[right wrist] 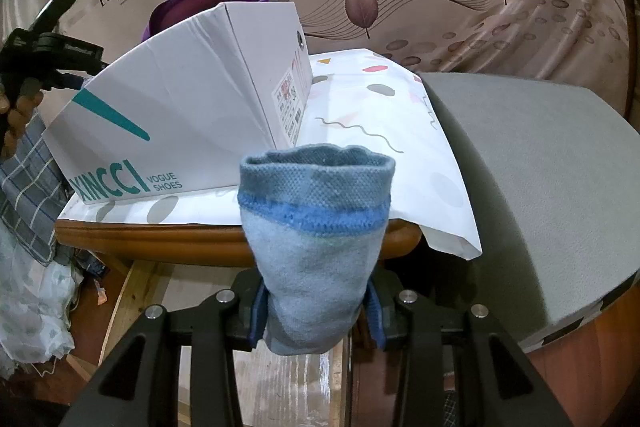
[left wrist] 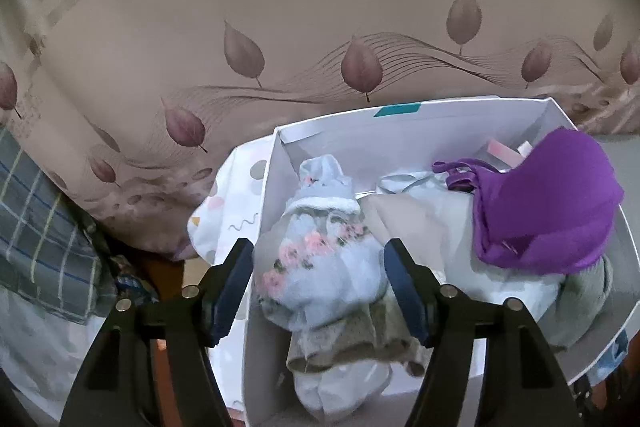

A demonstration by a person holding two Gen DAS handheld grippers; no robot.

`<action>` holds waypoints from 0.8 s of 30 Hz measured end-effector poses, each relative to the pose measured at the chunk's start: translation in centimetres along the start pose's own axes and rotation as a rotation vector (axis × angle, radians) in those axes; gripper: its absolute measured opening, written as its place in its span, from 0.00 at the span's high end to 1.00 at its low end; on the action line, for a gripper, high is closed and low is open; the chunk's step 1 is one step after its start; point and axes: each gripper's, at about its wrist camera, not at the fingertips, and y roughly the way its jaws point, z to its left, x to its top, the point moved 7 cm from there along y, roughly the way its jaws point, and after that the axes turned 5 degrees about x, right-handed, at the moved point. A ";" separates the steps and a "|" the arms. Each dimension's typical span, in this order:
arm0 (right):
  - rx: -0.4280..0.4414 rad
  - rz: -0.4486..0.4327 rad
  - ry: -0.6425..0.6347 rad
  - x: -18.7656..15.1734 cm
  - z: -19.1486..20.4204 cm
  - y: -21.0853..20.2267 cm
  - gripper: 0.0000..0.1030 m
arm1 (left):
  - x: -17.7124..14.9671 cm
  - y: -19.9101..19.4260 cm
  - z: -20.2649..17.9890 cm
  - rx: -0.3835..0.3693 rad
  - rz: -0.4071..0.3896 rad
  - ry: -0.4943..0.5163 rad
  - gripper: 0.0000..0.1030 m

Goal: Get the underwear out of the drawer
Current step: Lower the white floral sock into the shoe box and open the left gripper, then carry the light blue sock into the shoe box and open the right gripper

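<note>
One blue sock (right wrist: 316,251) is pinched outside the box (right wrist: 180,87) by the right gripper (right wrist: 318,311), while the left gripper (left wrist: 320,291), fingers spread, straddles a floral garment (left wrist: 320,267) at six o'clock inside, unlifted.

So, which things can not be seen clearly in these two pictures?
- Left wrist view: the purple bra hides garments below it in the shoe box.
- Left wrist view: the pink item behind the bra is too hidden to name.
- Right wrist view: the box wall hides its contents.
</note>
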 end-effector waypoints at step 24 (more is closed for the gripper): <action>-0.061 0.004 -0.096 -0.6 1.4 -0.2 0.62 | -18.2 -9.1 4.1 0.057 -0.125 -0.176 0.19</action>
